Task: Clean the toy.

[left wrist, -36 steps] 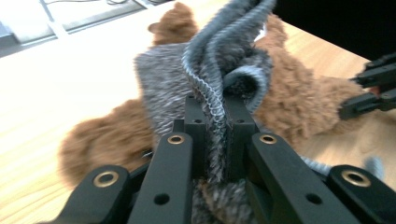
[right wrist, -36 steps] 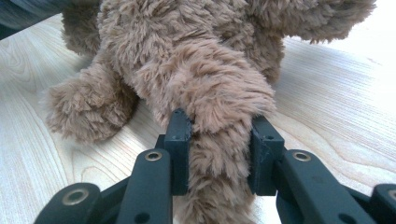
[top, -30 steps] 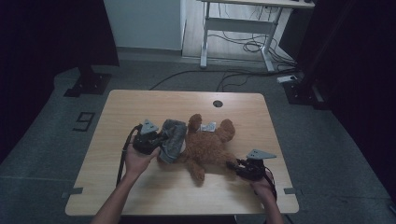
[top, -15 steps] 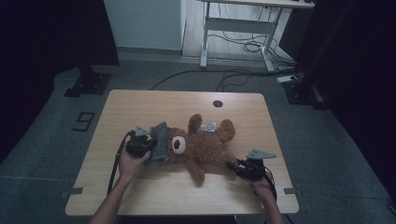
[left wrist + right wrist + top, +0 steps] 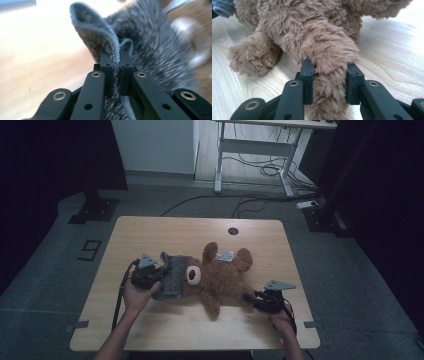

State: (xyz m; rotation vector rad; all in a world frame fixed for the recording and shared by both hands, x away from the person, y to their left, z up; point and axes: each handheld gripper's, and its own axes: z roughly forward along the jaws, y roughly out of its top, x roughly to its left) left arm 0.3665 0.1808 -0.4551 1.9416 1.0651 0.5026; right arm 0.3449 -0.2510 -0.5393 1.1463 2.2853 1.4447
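Note:
A brown teddy bear (image 5: 220,275) lies on its back across the middle of the wooden table (image 5: 165,232). A grey knitted hat (image 5: 171,276) covers the top of its head, just left of its white muzzle (image 5: 193,274). My left gripper (image 5: 152,276) is shut on the hat's ribbed edge (image 5: 115,57), pinched between both jaws. My right gripper (image 5: 250,299) is shut on the bear's furry leg (image 5: 329,67) at the bear's lower right. The bear's other leg (image 5: 252,58) rests on the table to the left in the right gripper view.
A white tag (image 5: 225,255) lies on the bear's upper side. A round cable hole (image 5: 233,231) sits near the table's far edge. A white desk frame (image 5: 255,150) and cables (image 5: 270,170) stand on the floor beyond. A black stand base (image 5: 95,210) is at far left.
My left gripper has pulled the grey hat leftward, off the bear's face, so the white muzzle shows. The right gripper has held still on the leg.

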